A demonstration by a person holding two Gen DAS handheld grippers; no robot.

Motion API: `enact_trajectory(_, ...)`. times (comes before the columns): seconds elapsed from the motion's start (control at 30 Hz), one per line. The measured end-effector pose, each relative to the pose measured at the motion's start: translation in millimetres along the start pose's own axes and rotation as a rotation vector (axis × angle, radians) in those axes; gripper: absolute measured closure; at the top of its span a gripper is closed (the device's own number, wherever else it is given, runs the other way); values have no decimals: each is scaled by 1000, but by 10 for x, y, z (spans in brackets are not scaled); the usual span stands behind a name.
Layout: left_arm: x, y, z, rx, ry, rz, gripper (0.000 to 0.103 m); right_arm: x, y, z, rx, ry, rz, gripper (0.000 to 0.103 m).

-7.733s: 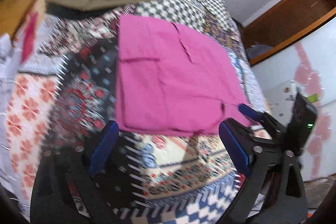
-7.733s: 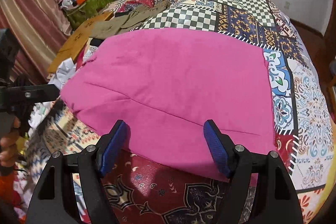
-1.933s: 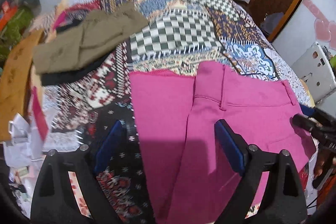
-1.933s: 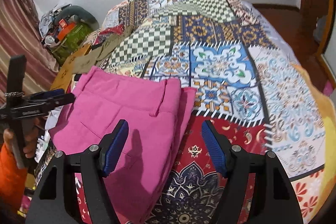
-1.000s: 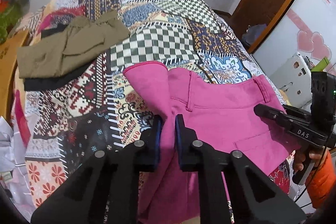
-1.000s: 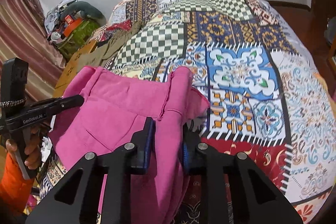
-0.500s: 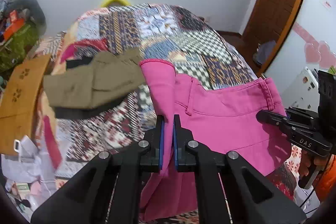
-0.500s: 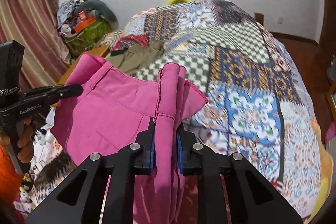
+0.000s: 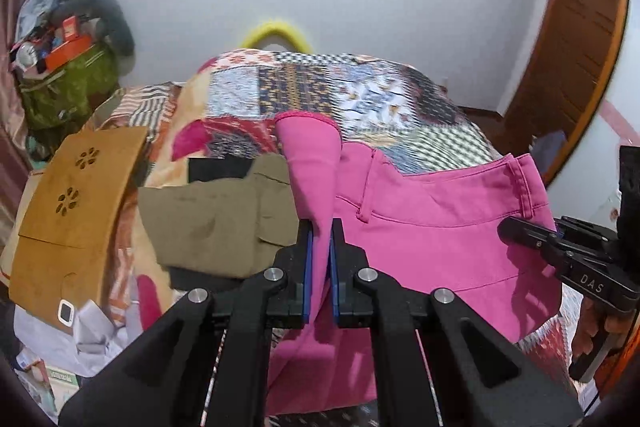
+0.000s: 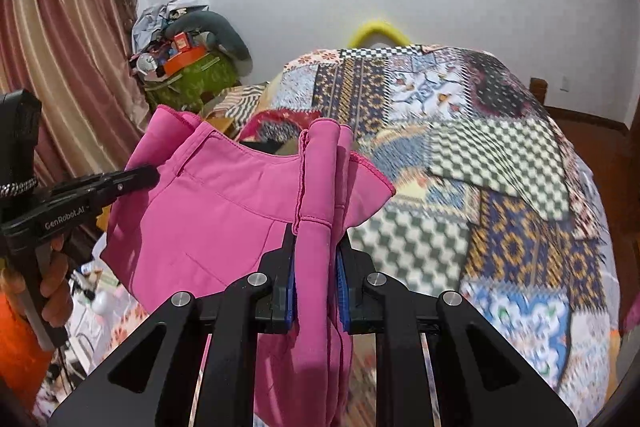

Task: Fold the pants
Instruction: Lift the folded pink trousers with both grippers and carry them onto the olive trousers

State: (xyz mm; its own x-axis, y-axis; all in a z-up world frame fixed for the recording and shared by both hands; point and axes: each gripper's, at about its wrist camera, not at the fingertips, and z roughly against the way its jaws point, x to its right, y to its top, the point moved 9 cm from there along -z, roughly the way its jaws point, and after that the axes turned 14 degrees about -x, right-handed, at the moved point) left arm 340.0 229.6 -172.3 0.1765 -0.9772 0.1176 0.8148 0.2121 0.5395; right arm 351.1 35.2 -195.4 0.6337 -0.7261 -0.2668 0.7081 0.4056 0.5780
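Note:
The pink pants (image 9: 432,239) hang folded in the air above the patchwork bed (image 9: 360,99), stretched between both grippers. My left gripper (image 9: 319,247) is shut on one end of the folded bundle. My right gripper (image 10: 316,259) is shut on the other end, by the waistband (image 10: 316,171). In the left wrist view the right gripper (image 9: 520,235) shows at the far right, pinching the cloth. In the right wrist view the left gripper (image 10: 146,174) shows at the left, pinching the pants (image 10: 208,215). The lower part of the pants hangs out of sight below the fingers.
Folded olive trousers (image 9: 224,219) lie on a black garment (image 9: 216,169) on the bed's left side. A brown wooden board (image 9: 76,203) and white clutter (image 9: 72,339) sit left of the bed. A green bag (image 10: 196,83) with clutter stands by the curtain (image 10: 60,67).
Both grippers closed on the pants' two ends about a second ago and have since lifted them off the bed. The cameras have tilted up toward the far wall.

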Motion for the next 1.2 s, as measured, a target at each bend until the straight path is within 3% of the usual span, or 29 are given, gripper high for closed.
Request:
enact_trajectory(0.23,-587,265,-428,-26,59,65,100,-125,384,-506,-33,2,0,89)
enact_trajectory(0.47,-915,378,-953,-58,131,70,101,-174,654,-1105,-93,7,20,89)
enact_trajectory(0.83,-1323,312,-1763,-157,176,96,100,-104,703,-1844,-197,-48,47,89)
enact_trajectory(1.03,-1617,166,-1956,-215,219,129,98,20,619,-1904,-220,-93,44,81)
enact_trajectory(1.2,-1778,44,-1895,-244,246,150,98,138,507,-1781,-232,-118,19,79)
